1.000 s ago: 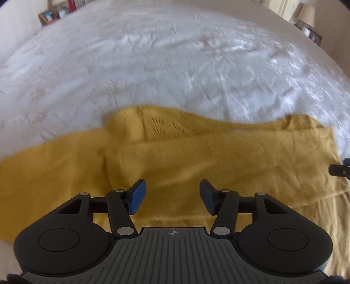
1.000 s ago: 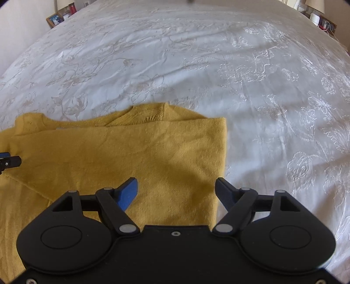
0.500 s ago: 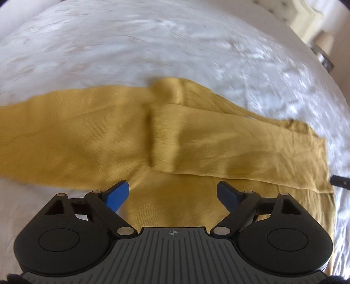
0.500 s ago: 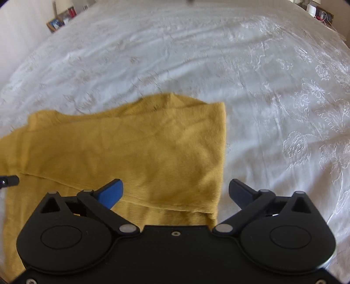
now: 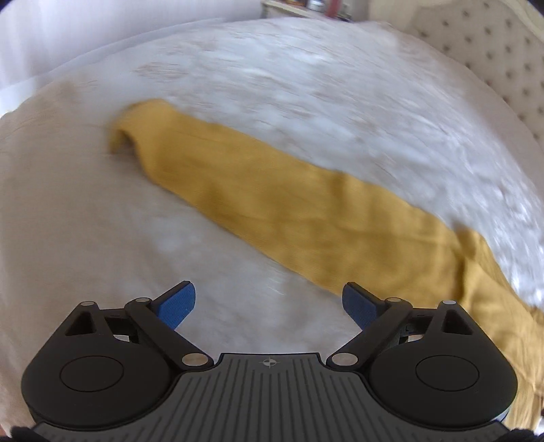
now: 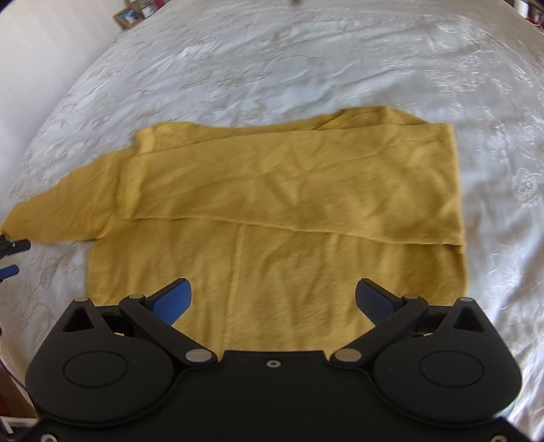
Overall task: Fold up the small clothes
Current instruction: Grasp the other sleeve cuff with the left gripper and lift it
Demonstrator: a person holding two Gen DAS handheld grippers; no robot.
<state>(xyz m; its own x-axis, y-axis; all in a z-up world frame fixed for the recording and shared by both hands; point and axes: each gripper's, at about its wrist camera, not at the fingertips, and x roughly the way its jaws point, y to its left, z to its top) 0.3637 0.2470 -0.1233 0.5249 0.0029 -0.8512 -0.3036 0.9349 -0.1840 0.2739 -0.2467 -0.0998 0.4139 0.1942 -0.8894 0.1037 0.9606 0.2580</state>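
A mustard-yellow sweater (image 6: pixel 278 190) lies flat on the white embroidered bedspread (image 6: pixel 272 61), its upper part folded across the body. One sleeve (image 5: pixel 272 200) stretches out to the side, with a curled cuff (image 5: pixel 129 125) at its far end. My left gripper (image 5: pixel 268 302) hovers over bare bedspread just beside that sleeve; its jaws are opening and nothing is between them. In the right wrist view its fingertips (image 6: pixel 13 244) show at the left edge by the cuff. My right gripper (image 6: pixel 273 299) stands open above the sweater's lower body, empty.
A tufted headboard (image 5: pixel 493 51) rises at the upper right of the left wrist view. Small items stand on a shelf (image 5: pixel 306 5) beyond the bed. A framed picture (image 6: pixel 127 15) sits past the bed's far left corner. Bedspread surrounds the sweater.
My left gripper swung from over the sweater's body out along the sleeve, rolled, and spread its jaws. My right gripper drew back and up, jaws wider, so more of the sweater shows.
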